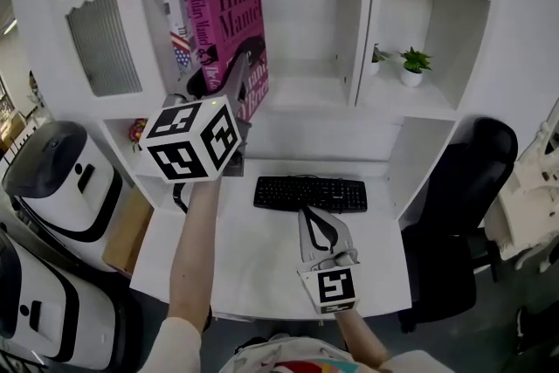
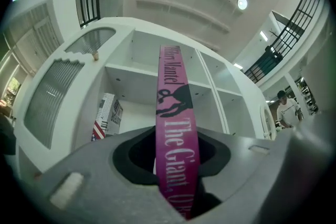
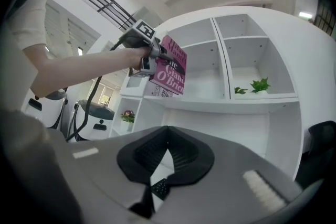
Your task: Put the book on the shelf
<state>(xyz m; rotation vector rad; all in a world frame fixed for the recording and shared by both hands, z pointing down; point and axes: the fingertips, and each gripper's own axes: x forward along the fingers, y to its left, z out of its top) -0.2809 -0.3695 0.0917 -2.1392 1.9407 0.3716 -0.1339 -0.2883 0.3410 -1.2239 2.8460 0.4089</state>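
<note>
Marker cube of the left gripper fills the near field of the head view, raised toward the shelf unit. Its jaws stand partly open, clamped across the thickness of the pink book. In the left gripper view the spine runs straight up between them.

Book position: off the desk, at the mouth of the middle compartment and over the front of the shelf. The long axis is near upright and leans a little. The spine faces back toward the holder, the front cover to the right.

Key relation: the compartment lies straight ahead of the jaws, beyond the book. A white book with a flag pattern already stands at the compartment's left, just beside the held one. Judgement: the next move is forward and down, keeping the book upright and clear of that neighbour.

Right gripper: jaws together, nothing in them, low over the desk just in front of the keyboard. It is well apart from the book, so the left hand is plainly the working one.

Unclear: the lower edge probably hangs free, going by the right gripper view, but no view settles contact. The foot of the spine is cut off by the left jaws.
</note>
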